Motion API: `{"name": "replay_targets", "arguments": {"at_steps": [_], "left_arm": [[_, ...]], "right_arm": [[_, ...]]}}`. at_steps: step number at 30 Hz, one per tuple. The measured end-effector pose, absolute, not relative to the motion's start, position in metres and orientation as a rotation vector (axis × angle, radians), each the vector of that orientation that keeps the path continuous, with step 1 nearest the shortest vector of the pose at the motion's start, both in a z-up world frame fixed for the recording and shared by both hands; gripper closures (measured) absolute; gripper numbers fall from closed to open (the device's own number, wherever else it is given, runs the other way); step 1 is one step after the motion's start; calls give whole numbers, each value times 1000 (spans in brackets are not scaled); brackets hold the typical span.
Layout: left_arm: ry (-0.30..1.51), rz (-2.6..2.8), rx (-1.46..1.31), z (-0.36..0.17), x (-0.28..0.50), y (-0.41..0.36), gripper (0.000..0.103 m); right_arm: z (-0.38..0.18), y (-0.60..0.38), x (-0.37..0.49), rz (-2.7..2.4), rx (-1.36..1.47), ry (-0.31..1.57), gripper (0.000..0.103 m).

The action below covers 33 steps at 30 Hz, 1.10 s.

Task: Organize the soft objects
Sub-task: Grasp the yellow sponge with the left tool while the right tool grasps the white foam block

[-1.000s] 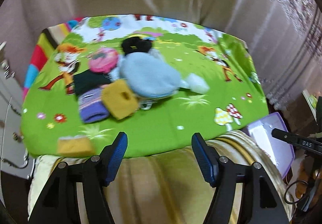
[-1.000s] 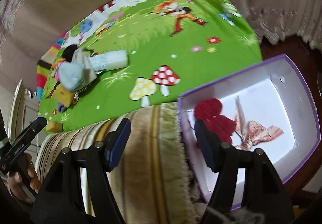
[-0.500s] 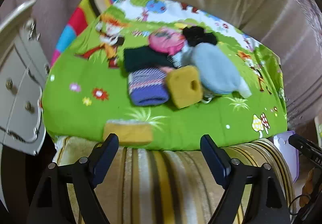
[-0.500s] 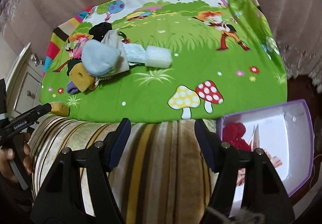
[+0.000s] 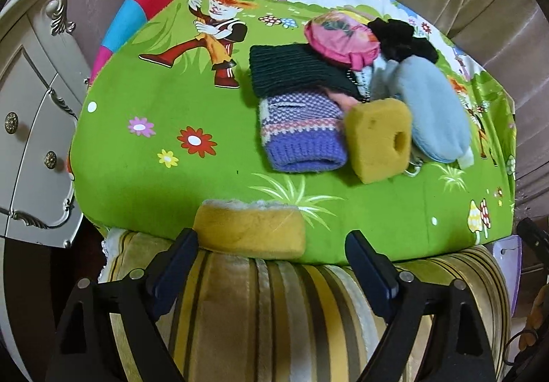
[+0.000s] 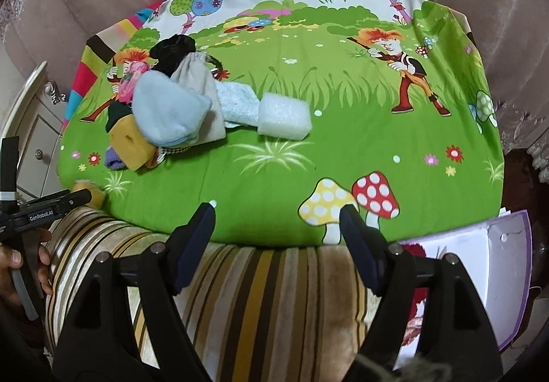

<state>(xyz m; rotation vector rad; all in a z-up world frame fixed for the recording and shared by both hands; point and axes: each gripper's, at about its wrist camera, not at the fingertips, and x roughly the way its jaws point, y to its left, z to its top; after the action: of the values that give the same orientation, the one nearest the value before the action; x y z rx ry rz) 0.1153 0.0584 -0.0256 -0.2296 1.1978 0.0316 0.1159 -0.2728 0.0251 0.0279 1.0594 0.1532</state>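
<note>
The left gripper (image 5: 271,265) gapes wide and empty, its fingers flanking a yellow pad (image 5: 249,231) at the front edge of the green cloth (image 5: 164,183). The right gripper (image 6: 276,241) is equally wide open, holding nothing, over the striped cushion (image 6: 260,296). A pile of soft things (image 5: 329,100) lies toward the cloth's back-left; a white foam block (image 6: 284,116) sits beside it. A purple-rimmed box (image 6: 494,265) stands off the front-right corner.
</note>
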Motion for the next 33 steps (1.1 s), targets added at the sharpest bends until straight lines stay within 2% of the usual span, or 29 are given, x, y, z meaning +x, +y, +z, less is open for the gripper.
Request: {"name": "replay_targets", "arguments": {"at_steps": [13, 23, 24, 27, 33], "left_arm": [[1177, 51, -270, -25, 119, 71, 11], [1270, 15, -259, -45, 129, 68, 12], [1276, 12, -242, -48, 129, 65, 13], [1298, 2, -204, -55, 131, 60, 35], [1277, -9, -186, -54, 131, 56, 37]], "right_arm": [[14, -257, 147, 188, -52, 1063, 22], [-2, -259, 183, 181, -69, 1075, 19], [-5, -260, 187, 177, -59, 1084, 19], [-16, -265, 202, 154, -34, 1111, 18], [-31, -267, 228, 137, 21, 1135, 18]]}}
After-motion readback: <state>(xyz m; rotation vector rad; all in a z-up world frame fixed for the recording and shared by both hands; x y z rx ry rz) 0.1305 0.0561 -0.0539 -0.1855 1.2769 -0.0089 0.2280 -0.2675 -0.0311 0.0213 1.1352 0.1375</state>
